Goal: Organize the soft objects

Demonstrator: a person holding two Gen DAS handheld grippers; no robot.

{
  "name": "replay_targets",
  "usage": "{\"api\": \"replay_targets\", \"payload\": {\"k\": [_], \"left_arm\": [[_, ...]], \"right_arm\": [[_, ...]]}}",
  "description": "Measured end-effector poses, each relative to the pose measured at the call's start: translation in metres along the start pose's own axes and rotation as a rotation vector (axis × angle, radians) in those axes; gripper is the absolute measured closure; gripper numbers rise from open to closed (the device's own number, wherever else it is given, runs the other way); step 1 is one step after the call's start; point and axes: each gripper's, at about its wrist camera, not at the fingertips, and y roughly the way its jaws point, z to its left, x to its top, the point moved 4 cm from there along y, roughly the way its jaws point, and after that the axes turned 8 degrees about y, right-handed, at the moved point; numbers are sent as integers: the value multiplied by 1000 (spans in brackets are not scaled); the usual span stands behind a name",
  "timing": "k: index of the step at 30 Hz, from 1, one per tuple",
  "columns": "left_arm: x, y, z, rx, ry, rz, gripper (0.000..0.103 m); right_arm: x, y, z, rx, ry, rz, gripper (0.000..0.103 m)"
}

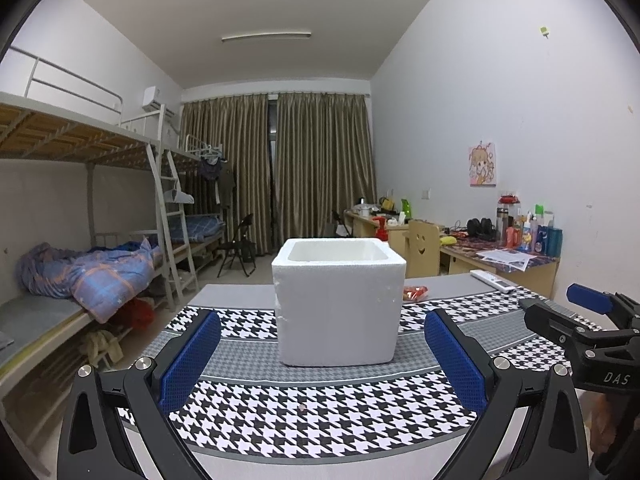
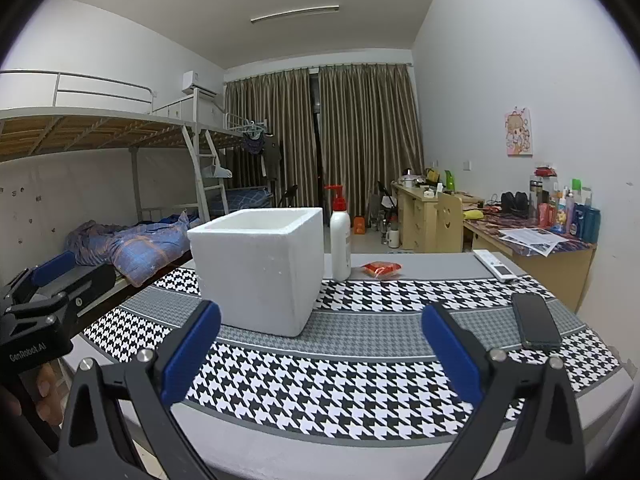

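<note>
The left claw (image 1: 322, 356) is spread wide and empty, near the white foam box (image 2: 260, 268) on the counter (image 2: 360, 360). Right of the box, far back, lies a red packet (image 2: 382, 269). The right claw (image 2: 320, 354) is likewise spread, empty.

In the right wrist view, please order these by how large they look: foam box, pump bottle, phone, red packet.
1. foam box
2. pump bottle and phone: they look alike in size, and the phone lies nearer the camera, so I do not rank them.
3. red packet
</note>
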Motion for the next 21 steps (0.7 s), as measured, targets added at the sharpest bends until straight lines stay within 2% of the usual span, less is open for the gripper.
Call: {"api": "replay_targets", "payload": {"k": [21], "left_arm": [[-11,-15,-5,7,13,19,1]], "right_arm": [[-10,-9,-1,-15,-5,5,1]]}}
